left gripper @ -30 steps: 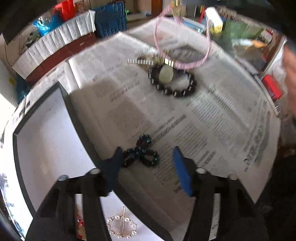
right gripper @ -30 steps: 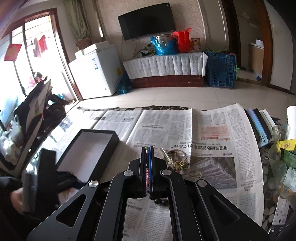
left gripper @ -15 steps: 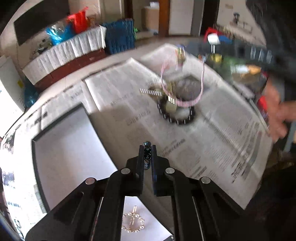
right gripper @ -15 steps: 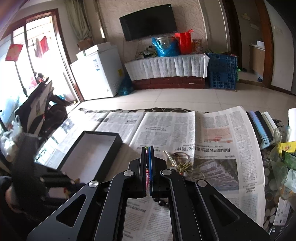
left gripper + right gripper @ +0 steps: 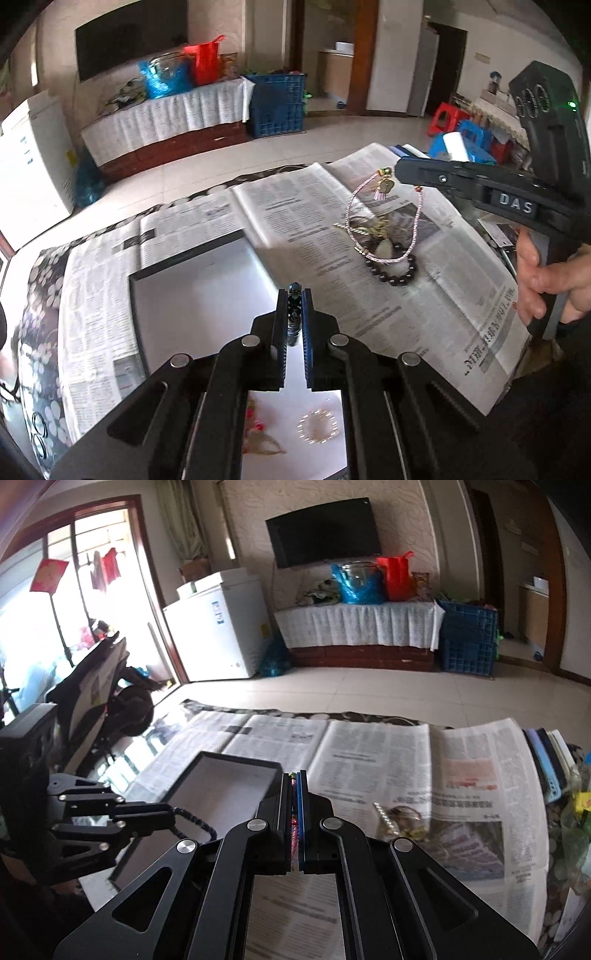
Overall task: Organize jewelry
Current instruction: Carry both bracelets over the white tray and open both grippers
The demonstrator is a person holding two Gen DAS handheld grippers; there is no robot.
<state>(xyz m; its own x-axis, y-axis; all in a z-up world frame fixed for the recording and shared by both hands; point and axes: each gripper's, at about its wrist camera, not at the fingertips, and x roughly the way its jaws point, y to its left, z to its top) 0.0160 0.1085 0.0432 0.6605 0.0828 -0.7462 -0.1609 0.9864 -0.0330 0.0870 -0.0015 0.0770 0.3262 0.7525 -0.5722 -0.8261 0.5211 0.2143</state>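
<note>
My left gripper (image 5: pixel 294 295) is shut on a dark blue beaded bracelet (image 5: pixel 294 310) and holds it over the right side of the black box with a white inside (image 5: pixel 199 291). In the right wrist view the bracelet (image 5: pixel 192 821) hangs from that gripper above the box (image 5: pixel 221 786). My right gripper (image 5: pixel 294 777) is shut on a pink cord bracelet (image 5: pixel 384 221), which dangles over a black bead bracelet (image 5: pixel 393 275) and a tangle of gold pieces (image 5: pixel 373 227). A pearl ring clip (image 5: pixel 318 426) and a red piece (image 5: pixel 255 424) lie in the box.
Newspaper (image 5: pixel 303 206) covers the table. Phones and books (image 5: pixel 546 760) line the right edge in the right wrist view. A pearl strand and gold chains (image 5: pixel 397 818) lie on the paper right of the right gripper.
My left gripper shut on the dark blue bracelet, lifted it off the newspaper and swung left over the box. My right gripper raised the pink cord bracelet and moved slightly left.
</note>
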